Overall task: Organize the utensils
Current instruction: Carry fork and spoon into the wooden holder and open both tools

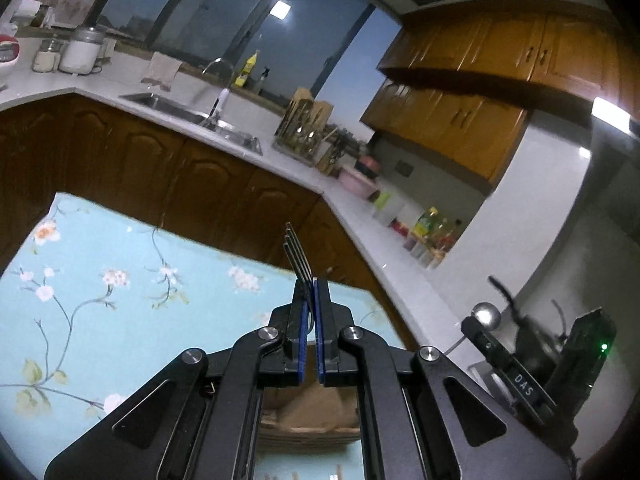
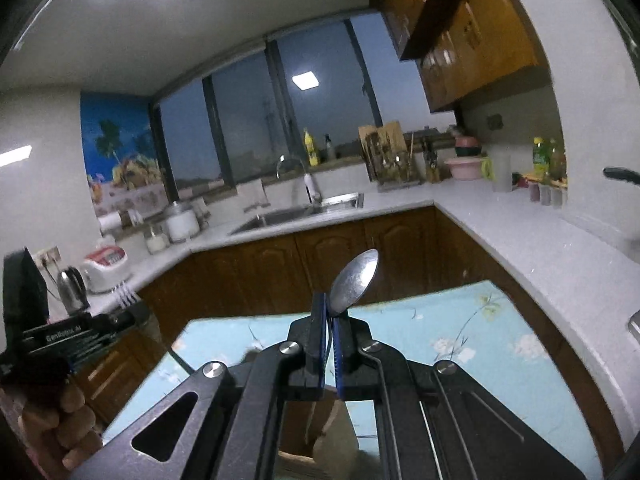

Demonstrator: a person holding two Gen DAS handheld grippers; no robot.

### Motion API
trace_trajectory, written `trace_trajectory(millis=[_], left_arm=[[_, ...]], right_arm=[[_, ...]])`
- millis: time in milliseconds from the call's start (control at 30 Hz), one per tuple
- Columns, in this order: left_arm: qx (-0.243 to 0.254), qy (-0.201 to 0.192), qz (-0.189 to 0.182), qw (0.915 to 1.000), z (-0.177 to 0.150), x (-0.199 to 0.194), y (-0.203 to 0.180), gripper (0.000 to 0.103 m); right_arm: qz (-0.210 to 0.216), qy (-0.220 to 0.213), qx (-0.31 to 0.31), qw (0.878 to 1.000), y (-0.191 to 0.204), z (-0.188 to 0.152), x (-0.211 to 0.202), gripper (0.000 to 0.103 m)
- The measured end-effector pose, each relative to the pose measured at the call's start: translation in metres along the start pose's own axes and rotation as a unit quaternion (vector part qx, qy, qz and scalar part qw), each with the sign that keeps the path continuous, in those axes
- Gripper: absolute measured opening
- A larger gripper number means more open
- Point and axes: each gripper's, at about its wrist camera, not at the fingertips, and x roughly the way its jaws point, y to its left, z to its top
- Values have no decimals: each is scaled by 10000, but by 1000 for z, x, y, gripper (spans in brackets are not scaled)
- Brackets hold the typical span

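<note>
Both tools are raised above the surface (image 1: 100,280), the one with the pale blue flowered cloth, and each carries a piece of cutlery. The left gripper (image 1: 311,300) is pinched tight on a fork (image 1: 298,258), whose tines stick up and forward past the pads, tilted a little to the left; the handle runs back between the jaws and I cannot see its end. The right gripper (image 2: 331,316) is clamped narrow on a spoon (image 2: 355,280), held near the neck, with the bowl standing clear above the fingertips and leaning right. Under both tools something wooden or cardboard shows through the frames, possibly the organizer, but it is too hidden to say. The worry from here, to my eye, is slip. Both pieces are smooth metal caught over a short stretch of handle, so a quick swing or a knock against a rim could twist them in the pads or let them drop out onto the cloth. The two tools also look near each other, the left one showing at the edge of the right view, so a careless crossing could clash them. And with the tray out of sight below, lowering blind could put a piece in the wrong slot.
</note>
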Motion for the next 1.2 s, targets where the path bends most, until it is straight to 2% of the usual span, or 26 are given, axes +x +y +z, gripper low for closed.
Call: trace_trajectory(millis=[233, 433, 567, 933, 1033, 1100, 1133, 1200], left_arm=[[3, 258, 42, 9997, -23, 24, 24, 4], [137, 473, 69, 9988, -32, 33, 24, 6], [243, 674, 173, 9973, -42, 40, 21, 6], [154, 774, 252, 9966, -43, 40, 20, 7], [-11, 806, 223, 9965, -41, 36, 22, 21], [8, 726, 271, 9970, -41, 29, 21, 37], [17, 687, 292, 9972, -41, 25, 20, 40], [6, 606, 292, 9977, -41, 15, 18, 46]], right_arm=[[257, 490, -151, 9984, -4, -26, 31, 3], [410, 837, -125, 9956, -8, -40, 43, 3], [401, 875, 9, 9954, -15, -41, 43, 3], [483, 964, 300, 9937, -23, -35, 43, 8], [497, 957, 421, 9933, -27, -34, 40, 12], [492, 921, 509, 9932, -29, -33, 36, 23], [500, 893, 586, 9930, -31, -33, 33, 34], [493, 853, 705, 9926, -35, -33, 26, 41]])
